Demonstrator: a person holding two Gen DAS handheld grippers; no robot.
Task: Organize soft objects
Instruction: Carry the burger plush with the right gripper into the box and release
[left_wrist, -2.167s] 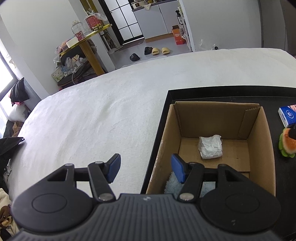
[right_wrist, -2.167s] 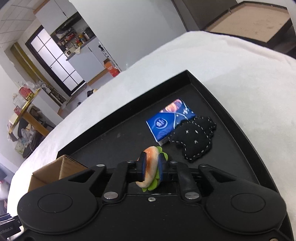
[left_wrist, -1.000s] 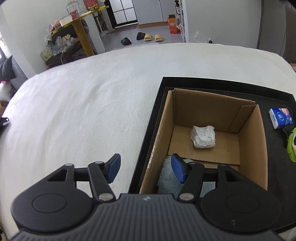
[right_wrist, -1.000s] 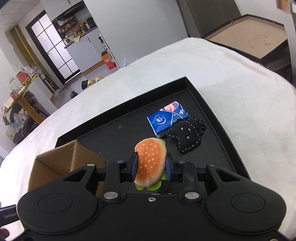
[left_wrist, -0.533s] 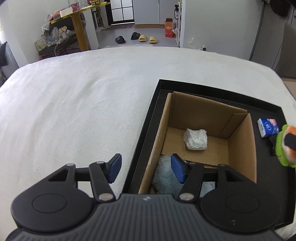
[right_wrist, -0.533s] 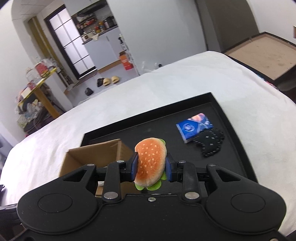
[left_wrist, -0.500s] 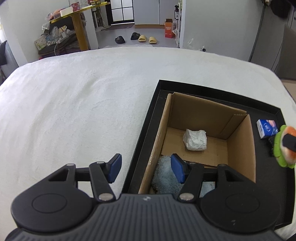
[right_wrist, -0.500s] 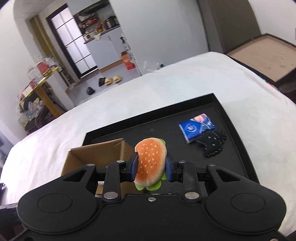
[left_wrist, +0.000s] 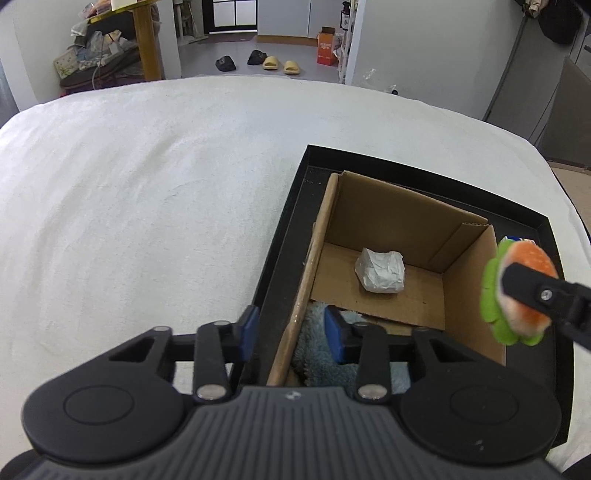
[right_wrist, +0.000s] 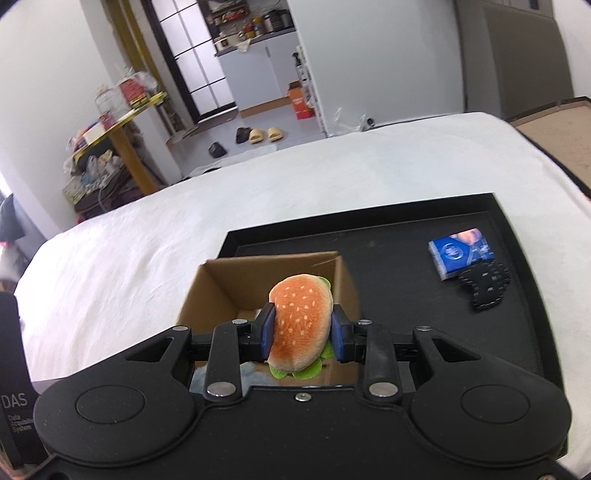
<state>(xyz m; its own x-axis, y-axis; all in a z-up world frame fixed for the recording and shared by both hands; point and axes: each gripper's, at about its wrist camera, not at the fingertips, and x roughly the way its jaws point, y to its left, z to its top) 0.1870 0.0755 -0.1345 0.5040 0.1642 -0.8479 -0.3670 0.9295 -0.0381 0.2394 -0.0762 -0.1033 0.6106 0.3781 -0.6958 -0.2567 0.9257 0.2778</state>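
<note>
**Mia:** Orange and soft, that's the plush burger (right_wrist: 301, 326). The right gripper (right_wrist: 301, 338) has its jaws pinching it on both sides, with the bun top facing the camera.

**Ben:** Where does it need to go?

**Mia:** Into the cardboard box (right_wrist: 221, 291), I think. In the right wrist view the box opening sits just ahead of the jaws and below them. In the left wrist view the burger (left_wrist: 517, 291) hangs in the air by the box's right wall (left_wrist: 469, 291), not over the hole yet. So it has to go a bit more to the left.

**Ben:** And the other hand?

**Mia:** The left gripper (left_wrist: 291, 334) has its jaws spread and holds nothing. They sit on either side of the box's left wall. I can't tell if they touch it.

**Ben:** What's in the box?

**Mia:** A white crumpled bundle (left_wrist: 380, 275) and a fluffy blue cloth (left_wrist: 314, 354), partly hidden by the gripper.

**Ben:** Anything left outside?

**Mia:** A blue tissue pack (right_wrist: 460, 251) and a black stitched plush (right_wrist: 485, 286), touching each other on the black tray (right_wrist: 369, 240). The tray's near edge is hidden.
</note>
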